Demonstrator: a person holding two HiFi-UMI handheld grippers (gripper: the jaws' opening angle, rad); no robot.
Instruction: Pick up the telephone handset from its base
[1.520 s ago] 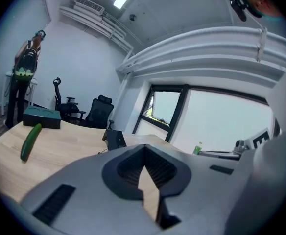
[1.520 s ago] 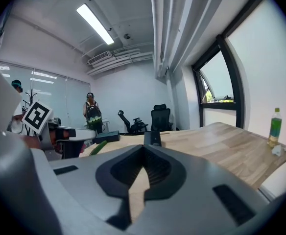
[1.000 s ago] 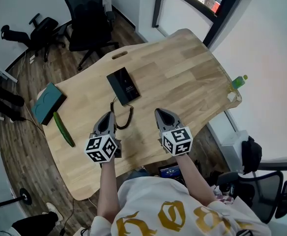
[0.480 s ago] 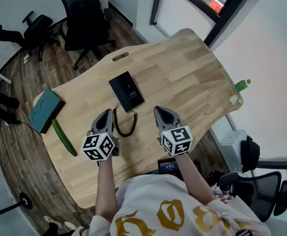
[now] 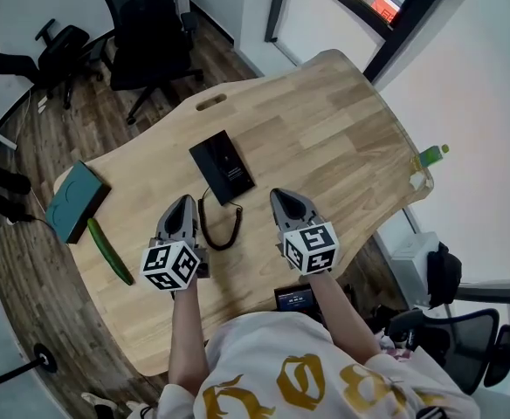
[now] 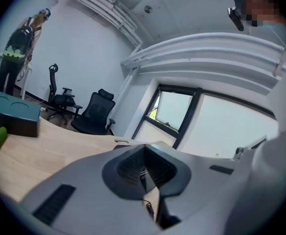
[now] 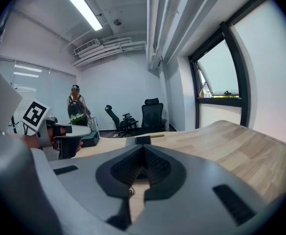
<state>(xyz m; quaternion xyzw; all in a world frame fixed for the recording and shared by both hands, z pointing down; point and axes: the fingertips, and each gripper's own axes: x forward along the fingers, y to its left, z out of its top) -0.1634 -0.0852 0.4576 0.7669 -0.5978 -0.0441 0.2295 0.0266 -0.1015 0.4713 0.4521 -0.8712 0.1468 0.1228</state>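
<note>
Cucumber and teal box lie near the left edge of the wooden table, and a green bottle stands at its right edge. The black telephone lies flat just ahead of both grippers, with its coiled cord between them. The left gripper and the right gripper have their jaws closed together and hold nothing.

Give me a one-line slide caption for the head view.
Left gripper and right gripper, both shut and empty, over the wooden desk short of the black telephone, coiled cord between them.
</note>
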